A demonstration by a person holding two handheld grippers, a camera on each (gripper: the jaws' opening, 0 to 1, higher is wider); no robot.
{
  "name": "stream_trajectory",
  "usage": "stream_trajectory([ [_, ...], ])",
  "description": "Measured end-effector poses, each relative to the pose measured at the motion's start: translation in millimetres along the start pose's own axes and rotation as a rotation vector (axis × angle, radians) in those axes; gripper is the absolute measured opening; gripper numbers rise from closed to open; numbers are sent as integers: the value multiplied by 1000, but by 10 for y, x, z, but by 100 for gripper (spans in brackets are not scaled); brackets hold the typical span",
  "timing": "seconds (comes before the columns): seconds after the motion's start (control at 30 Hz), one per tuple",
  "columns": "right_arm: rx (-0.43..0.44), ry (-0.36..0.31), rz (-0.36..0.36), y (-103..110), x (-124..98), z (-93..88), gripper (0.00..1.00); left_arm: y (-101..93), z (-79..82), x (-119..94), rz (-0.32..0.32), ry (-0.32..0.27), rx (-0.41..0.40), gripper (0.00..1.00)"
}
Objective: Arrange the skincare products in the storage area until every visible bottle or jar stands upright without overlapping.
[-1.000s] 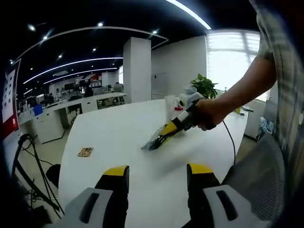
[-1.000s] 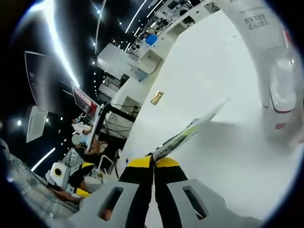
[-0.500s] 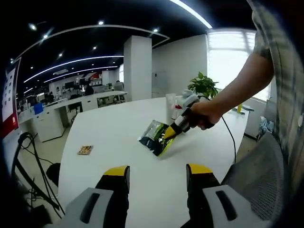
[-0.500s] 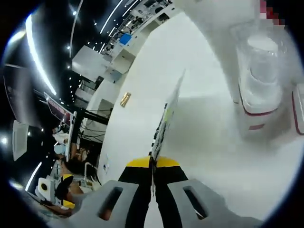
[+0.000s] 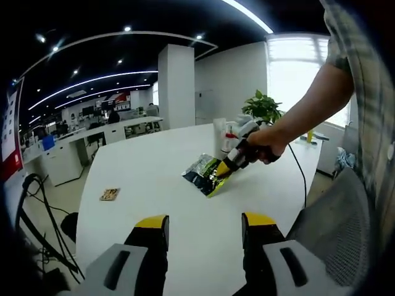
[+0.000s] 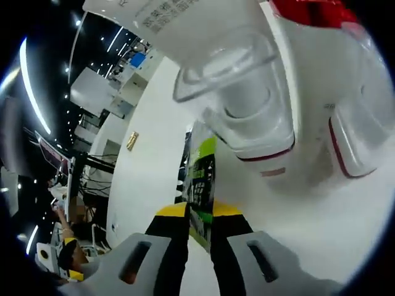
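right gripper [image 6: 199,217] clamps a green sachet [image 6: 201,179] beside clear-capped bottles [image 6: 259,117]; left gripper [image 5: 203,227] jaws apart.

Bright window [image 5: 296,74] glare, ceiling strip lights [image 5: 92,83], fisheye-warped edges, close bottles [image 6: 259,111] blurred

We see a flat, shiny foil sachet [image 5: 205,174], dark with silver and yellow-green print, resting on the white table with one end raised, and in the right gripper view the same sachet [image 6: 199,185] stands edge-on, showing green and black printing. Just beyond it stands a cluster of upright skincare containers [image 5: 229,131], well back on the table near its far edge. Close up, they are white bottles with clear plastic caps and thin red bands [image 6: 259,117], standing close together, one red-topped.
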State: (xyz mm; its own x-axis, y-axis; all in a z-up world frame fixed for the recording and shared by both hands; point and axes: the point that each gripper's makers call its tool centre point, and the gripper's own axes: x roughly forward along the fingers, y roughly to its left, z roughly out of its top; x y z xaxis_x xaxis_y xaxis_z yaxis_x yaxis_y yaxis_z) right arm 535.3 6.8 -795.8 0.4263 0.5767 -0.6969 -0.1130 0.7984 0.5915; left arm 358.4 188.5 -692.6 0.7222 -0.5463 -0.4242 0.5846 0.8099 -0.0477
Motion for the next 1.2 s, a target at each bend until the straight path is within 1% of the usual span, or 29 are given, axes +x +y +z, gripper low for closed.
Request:
stream_trajectory([
  [0.1,-16,-6,-26,-55,-18,1,14,-7,14,-5,-2,-7,9,47],
  [0.13,-19,-6,-29,-60,-21,0,14,-9,34,-8,-2,-18,10,47],
  [0.27,-44,-17,-58,-122,-59,14,16,-5,19,-5,0,-9,9,47],
  [0.4,-108,-28,-106,-205,-95,27,21,-12,21,-5,-2,-11,12,47],
  [0.47,-121,-29,-116,-245,-109,31,21,-13,14,-5,-3,-6,14,47],
  [0.6,-129,-50,-131,-299,-141,59,21,-16,6,-3,-3,-2,19,46],
  [0.67,-151,-55,-144,-311,-156,65,21,-17,-1,-1,-4,1,22,46],
  [0.7,-175,-61,-151,-312,-165,73,21,-16,-3,-1,-3,2,24,46],
  [0.8,-295,-93,-169,-237,-203,106,20,-13,-6,-4,-1,5,27,45],
  [0.87,-406,-134,-177,-135,-210,150,20,-13,-8,-4,-1,6,28,45],
  [0.93,-479,-158,-172,-46,-192,178,20,-19,-16,-2,-3,10,30,45],
  [1.0,-557,-158,-171,55,-148,180,22,-23,-22,0,-5,12,33,44],
  [1.03,-579,-161,-163,102,-116,181,24,-27,-25,1,-7,14,34,44],
  [1.07,-591,-139,-162,126,-53,152,26,-30,-29,3,-8,16,34,44],
  [1.13,-603,-127,-158,170,32,141,32,-30,-40,7,-8,20,34,44],
  [1.2,-650,-98,-190,165,125,144,32,-31,-50,10,-9,25,33,44],
])
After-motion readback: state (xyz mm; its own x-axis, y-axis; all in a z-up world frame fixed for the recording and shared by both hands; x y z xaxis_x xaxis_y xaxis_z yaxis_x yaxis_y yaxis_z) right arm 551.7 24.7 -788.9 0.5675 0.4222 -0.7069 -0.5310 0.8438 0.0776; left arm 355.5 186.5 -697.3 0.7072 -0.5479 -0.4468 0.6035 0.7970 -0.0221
